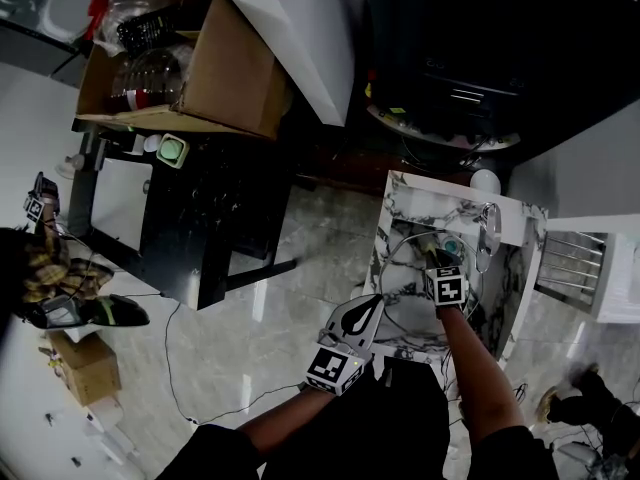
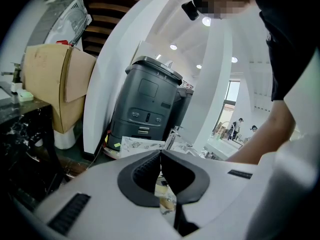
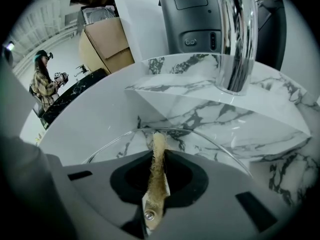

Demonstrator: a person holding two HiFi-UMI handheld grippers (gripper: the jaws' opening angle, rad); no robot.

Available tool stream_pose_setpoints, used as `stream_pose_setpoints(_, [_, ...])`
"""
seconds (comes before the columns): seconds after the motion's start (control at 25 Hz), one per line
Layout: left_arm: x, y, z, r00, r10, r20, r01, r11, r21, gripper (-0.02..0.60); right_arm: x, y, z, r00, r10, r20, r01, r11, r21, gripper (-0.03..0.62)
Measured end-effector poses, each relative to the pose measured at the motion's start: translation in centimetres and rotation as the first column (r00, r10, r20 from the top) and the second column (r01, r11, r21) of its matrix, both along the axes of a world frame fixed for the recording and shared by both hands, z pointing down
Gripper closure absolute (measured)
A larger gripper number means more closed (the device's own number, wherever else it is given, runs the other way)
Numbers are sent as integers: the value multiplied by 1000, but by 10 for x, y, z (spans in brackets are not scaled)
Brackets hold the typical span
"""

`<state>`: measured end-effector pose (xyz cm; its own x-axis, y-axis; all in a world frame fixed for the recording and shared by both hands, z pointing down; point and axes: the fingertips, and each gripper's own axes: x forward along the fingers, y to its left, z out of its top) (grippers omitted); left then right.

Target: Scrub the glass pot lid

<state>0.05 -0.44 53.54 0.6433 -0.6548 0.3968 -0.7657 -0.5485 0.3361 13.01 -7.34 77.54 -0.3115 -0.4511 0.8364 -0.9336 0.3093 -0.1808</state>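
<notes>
Marble veining covers the sink (image 1: 400, 193). In the head view the glass pot lid (image 1: 405, 268) lies in its basin below the tap (image 1: 488, 230). The right gripper (image 1: 440, 268) reaches over the lid, while the left gripper (image 1: 365, 313) hangs at the sink's near edge.

In the left gripper view, the left gripper (image 2: 160, 155) has its jaws pressed together with nothing between them.

In the right gripper view, the right gripper (image 3: 159, 151) is clenched on a tan fibrous scrub pad (image 3: 158, 164), which points at the lid's (image 3: 195, 141) rim. The glass is probably rigid, slick and breakable, so it is best steadied at the rim.
</notes>
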Motion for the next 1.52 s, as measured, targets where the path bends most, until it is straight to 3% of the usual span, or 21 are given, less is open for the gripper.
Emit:
stream_pose_setpoints(0.92, [18,29,-1,1000,-4,-16,3,1000,-25,566,57,13,1,989,147,-27,-146,989,23,537])
stream_pose_setpoints(1.52, [33,49,0,1000,-11,-14,11,999,-30,566,78,31,5,991,130,-43,-131,991,-12,537])
